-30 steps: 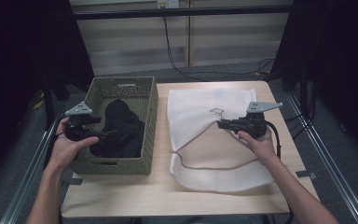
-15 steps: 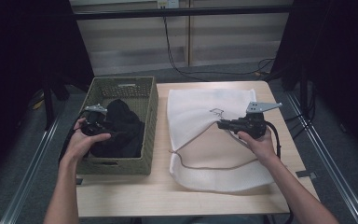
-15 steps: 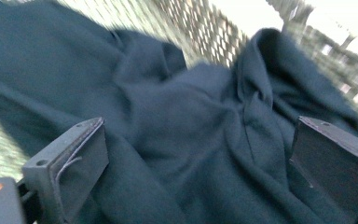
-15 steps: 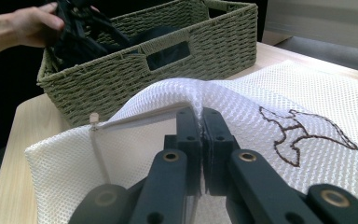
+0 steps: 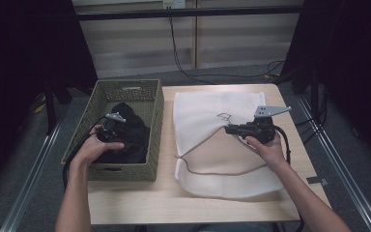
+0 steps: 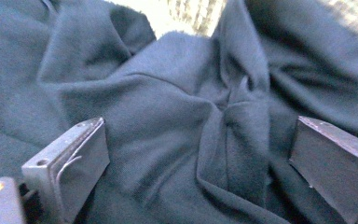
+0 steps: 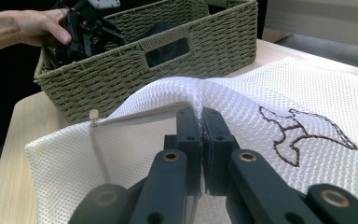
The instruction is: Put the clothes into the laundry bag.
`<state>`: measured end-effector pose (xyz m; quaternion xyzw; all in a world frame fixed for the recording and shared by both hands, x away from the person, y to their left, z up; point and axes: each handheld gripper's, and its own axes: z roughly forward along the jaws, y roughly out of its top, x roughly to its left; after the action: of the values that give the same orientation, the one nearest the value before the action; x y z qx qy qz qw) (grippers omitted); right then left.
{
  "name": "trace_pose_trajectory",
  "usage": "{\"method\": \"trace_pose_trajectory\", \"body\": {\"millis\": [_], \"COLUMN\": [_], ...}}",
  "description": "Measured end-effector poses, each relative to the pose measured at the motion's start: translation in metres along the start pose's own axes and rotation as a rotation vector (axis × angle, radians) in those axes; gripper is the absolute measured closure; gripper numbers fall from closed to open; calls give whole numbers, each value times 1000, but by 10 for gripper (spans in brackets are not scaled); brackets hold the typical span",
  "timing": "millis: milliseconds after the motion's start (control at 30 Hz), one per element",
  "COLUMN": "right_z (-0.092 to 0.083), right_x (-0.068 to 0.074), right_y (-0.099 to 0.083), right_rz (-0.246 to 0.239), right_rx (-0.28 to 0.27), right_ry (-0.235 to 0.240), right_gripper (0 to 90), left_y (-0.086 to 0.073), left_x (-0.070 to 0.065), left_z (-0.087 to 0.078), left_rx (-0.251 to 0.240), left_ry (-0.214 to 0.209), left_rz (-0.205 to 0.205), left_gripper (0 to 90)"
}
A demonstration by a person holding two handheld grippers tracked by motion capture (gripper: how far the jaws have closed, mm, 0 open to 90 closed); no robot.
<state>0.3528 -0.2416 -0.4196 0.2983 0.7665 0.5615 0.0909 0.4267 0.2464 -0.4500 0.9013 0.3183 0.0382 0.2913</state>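
Mesh of the white laundry bag [image 7: 270, 98] was pinched and lifted by the closed right gripper [image 7: 201, 122] to hold its mouth open, while the left gripper [image 6: 200, 158], jaws wide, straddled the black garment [image 5: 130, 126] inside the woven basket [image 5: 154, 104], apparently to grasp it.

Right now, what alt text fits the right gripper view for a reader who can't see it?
The right gripper, jaws shut, pinches up a fold of a white mesh laundry bag lying on a wooden table. Behind, a woven green basket holds dark clothing, with the left gripper reaching in.
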Motion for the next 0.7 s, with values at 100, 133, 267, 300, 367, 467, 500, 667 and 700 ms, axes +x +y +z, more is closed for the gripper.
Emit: {"method": "trace_pose_trajectory", "body": {"millis": [100, 133, 267, 300, 367, 467, 500, 667, 700], "right_z": [0, 1, 0, 0, 0, 1, 1, 2, 2], "right_x": [1, 1, 0, 0, 0, 0, 0, 1, 1], "right_y": [0, 0, 0, 0, 0, -1, -1, -1, -2], "right_rz": [-1, -2, -2, -2, -1, -3, -3, -2, -2], "right_rx": [2, 4, 2, 2, 2, 4, 4, 11, 11], "right_ry": [1, 0, -1, -1, 0, -2, -2, 2, 2], "right_gripper": [877, 876, 877, 877, 876, 876, 876, 876, 877], "left_y": [0, 0, -3, -3, -5, -4, -4, -9, -10], "left_x": [1, 1, 3, 3, 2, 2, 2, 9, 9], "left_z": [5, 6, 13, 13, 19, 25, 25, 30, 31], "left_rx": [22, 35, 107, 107, 159, 195, 195, 228, 221], "left_ry": [39, 72, 149, 149, 172, 158, 158, 147, 139], "left_rz": [8, 15, 31, 31, 43, 57, 57, -17, -54], "left_gripper": [59, 76, 40, 36, 21, 2, 1, 0, 0]}}
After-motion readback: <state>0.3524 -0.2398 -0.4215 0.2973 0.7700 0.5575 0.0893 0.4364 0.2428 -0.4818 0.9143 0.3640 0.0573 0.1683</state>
